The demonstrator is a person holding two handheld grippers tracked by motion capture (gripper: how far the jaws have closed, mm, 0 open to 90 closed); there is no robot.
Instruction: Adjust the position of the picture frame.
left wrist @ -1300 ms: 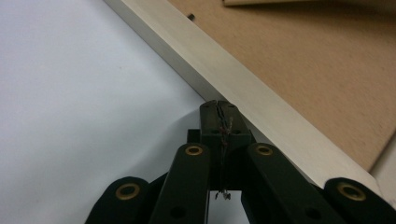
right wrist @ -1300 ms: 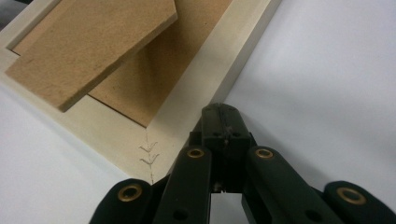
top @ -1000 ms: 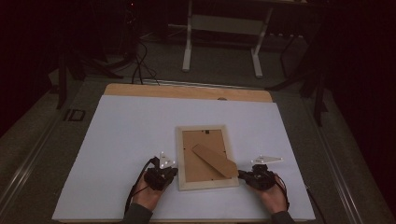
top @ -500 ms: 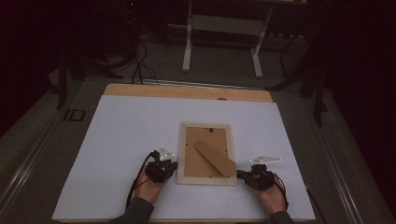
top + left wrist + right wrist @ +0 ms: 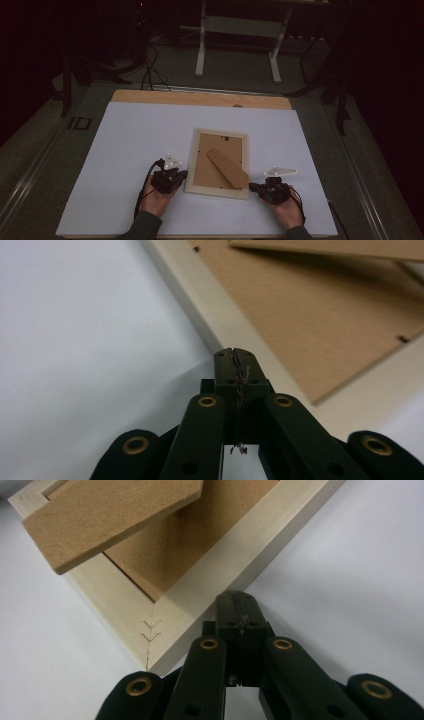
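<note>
Flanking: your two tongs sit at the near corners of a picture frame (image 5: 218,163) that lies face down on the white surface (image 5: 125,150).
Frame position: near the middle of the surface, closer to your edge, its long sides running away from you and slightly skewed.
Left tongs (image 5: 235,356): clenched, holding nothing, tips at the frame's pale outer rail; whether they touch it you cannot tell.
Right tongs (image 5: 239,605): clenched and empty too, tips just beside the rail near the mitred corner.
Back of frame: a brown backing board (image 5: 200,535) sits recessed inside the rail, and a stand flap (image 5: 228,168) of the same board lies diagonally across it, its free end lifted clear of the backing.
Handling, as a judgement: likely light and stiff; the wooden rail should bear a pinch. If there is glass beneath, it is fragile, so avoid dropping or twisting.
Where to hold: the outer rail at mid-side or near a corner looks soundest. The flap is thin and hinged, so it is a poor lifting point.
Slip: the rail looks smooth and painted, and the frame may slide on the white sheet when nudged.
Edges: your edge of the surface lies close behind both hands (image 5: 156,201).
Open room: wide bare sheet to the left, right and far side of the frame; a wooden strip (image 5: 200,98) borders the far edge.
</note>
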